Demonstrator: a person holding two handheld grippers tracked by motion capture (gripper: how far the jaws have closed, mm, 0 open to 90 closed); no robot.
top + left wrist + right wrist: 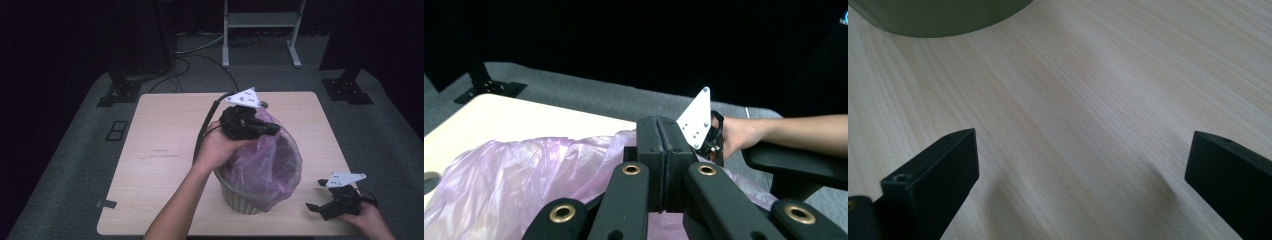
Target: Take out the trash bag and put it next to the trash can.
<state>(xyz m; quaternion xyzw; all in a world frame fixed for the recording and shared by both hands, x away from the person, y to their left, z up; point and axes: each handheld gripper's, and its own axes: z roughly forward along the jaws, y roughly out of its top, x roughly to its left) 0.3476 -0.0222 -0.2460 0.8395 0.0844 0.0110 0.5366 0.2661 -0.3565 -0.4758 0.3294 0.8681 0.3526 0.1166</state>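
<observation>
Left gripper [663,165] clenched, jaws pressed flat together — whether a fold of the bag [267,165] is pinched between them hard to tell, since the film bunches right at the jaw roots but no plastic shows in the seam. Held over the far rim of the bin [240,197], pointing across its mouth toward the right, probably to drag or spread the liner over the edge. Bag pale purple, thin, ballooned above the bin and draped down its right side; not yet smoothed around the rim on the near left, where bare ribbed wall shows. Bin standing upright near the front edge of the table [160,150], right of centre.

Right gripper [327,207] released, jaws standing wide with nothing between them — bare wood grain under them in the right gripper view, the bin's grey-green base [943,17] off at the top left. Parked low at the table's front right corner, just beside the bin but apart from it, likely waiting to steady the bin or take the opposite side of the liner.

Behind the table, grey floor, cables and a white stand [260,30].
</observation>
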